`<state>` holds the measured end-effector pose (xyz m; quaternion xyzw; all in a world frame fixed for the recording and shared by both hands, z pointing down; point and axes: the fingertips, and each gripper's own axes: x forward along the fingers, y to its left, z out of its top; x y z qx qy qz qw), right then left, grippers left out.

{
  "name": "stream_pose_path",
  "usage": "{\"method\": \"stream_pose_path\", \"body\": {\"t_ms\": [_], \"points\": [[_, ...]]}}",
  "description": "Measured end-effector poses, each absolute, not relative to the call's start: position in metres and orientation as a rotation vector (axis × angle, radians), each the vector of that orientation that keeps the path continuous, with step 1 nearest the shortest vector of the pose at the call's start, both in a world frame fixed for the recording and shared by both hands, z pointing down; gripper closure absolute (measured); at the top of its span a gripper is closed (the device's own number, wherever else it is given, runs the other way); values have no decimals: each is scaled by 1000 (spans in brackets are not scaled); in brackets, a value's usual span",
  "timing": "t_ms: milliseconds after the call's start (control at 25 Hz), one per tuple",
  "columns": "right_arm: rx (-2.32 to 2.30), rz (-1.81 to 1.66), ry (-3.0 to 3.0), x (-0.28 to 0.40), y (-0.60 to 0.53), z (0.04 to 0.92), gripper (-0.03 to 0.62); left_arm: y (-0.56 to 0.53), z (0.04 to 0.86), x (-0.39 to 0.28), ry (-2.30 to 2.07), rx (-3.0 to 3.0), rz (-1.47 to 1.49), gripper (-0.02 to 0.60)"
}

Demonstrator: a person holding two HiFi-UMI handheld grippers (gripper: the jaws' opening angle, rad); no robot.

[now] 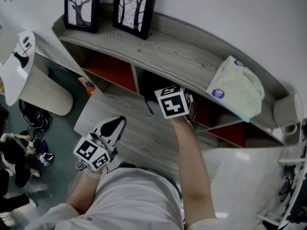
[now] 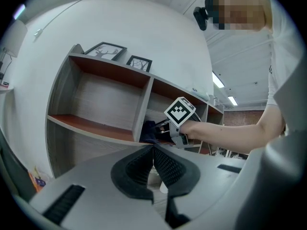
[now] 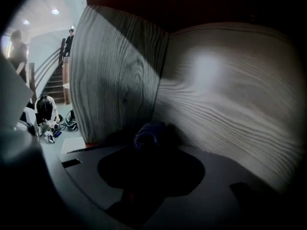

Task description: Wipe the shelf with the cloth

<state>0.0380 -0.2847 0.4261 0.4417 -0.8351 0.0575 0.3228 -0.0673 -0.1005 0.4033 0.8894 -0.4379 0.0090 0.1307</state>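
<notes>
The grey wooden shelf (image 1: 168,49) has open compartments with red-brown floors (image 2: 91,123). My right gripper (image 3: 149,145) reaches into the middle compartment; in the head view only its marker cube (image 1: 172,102) shows at the opening. It is shut on a bunched dark blue cloth (image 3: 148,133), which presses into the compartment's left rear corner against the wooden divider (image 3: 120,75). The cloth (image 2: 150,131) also shows ahead of that gripper in the left gripper view. My left gripper (image 1: 113,126) hangs back near my body, jaws closed together on nothing (image 2: 153,148).
Two framed tree pictures (image 1: 82,6) (image 1: 135,6) stand on the shelf top, with a tissue pack (image 1: 237,87) further right. A low grey wooden surface (image 1: 139,138) lies in front of the shelf. A white round table (image 1: 19,66) and a crouching person (image 1: 14,162) are at left.
</notes>
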Motion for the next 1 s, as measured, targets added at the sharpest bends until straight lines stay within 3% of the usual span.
{"method": "stream_pose_path", "body": {"t_ms": [1000], "points": [[1513, 153, -2007, 154, -260, 419, 459, -105, 415, -24, -966, 2709, 71, 566]]}}
